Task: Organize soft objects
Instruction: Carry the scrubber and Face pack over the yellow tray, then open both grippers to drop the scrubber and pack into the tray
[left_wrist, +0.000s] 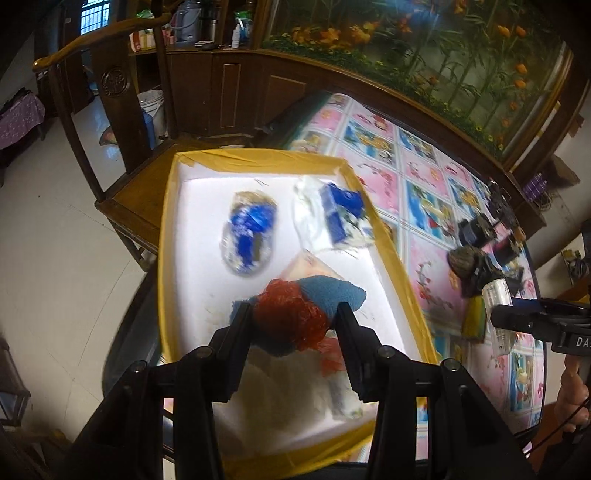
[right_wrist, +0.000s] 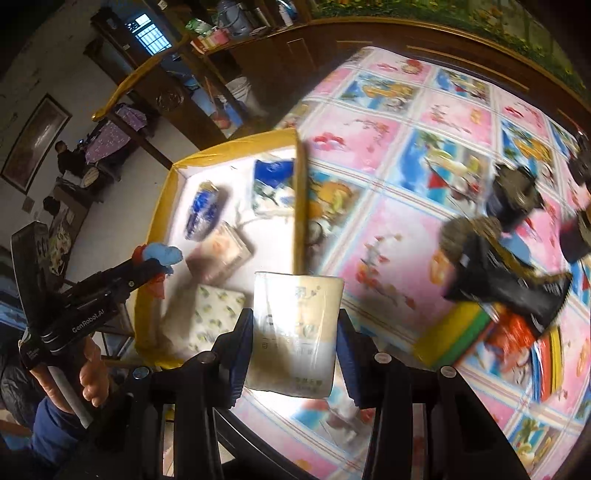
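My left gripper (left_wrist: 293, 321) pinches a blue plush toy (left_wrist: 332, 293) wrapped in red mesh (left_wrist: 291, 317), holding it above the white tray (left_wrist: 199, 236) with the yellow taped rim, presumably so it can join the soft items gathered there. Below it lie two blue-and-white packets (left_wrist: 249, 234), a pink tissue pack (right_wrist: 219, 254) and a leaf-print pack (right_wrist: 214, 317). My right gripper (right_wrist: 293, 350) clamps a pale tissue pack (right_wrist: 295, 332) over the floral tablecloth (right_wrist: 388, 221), just beside the tray's edge, kept clear of the left gripper's path. Dark, blurred items, possibly wrappers (right_wrist: 498, 266), and a striped sponge (right_wrist: 458, 332) sit apart on the cloth, unsorted.
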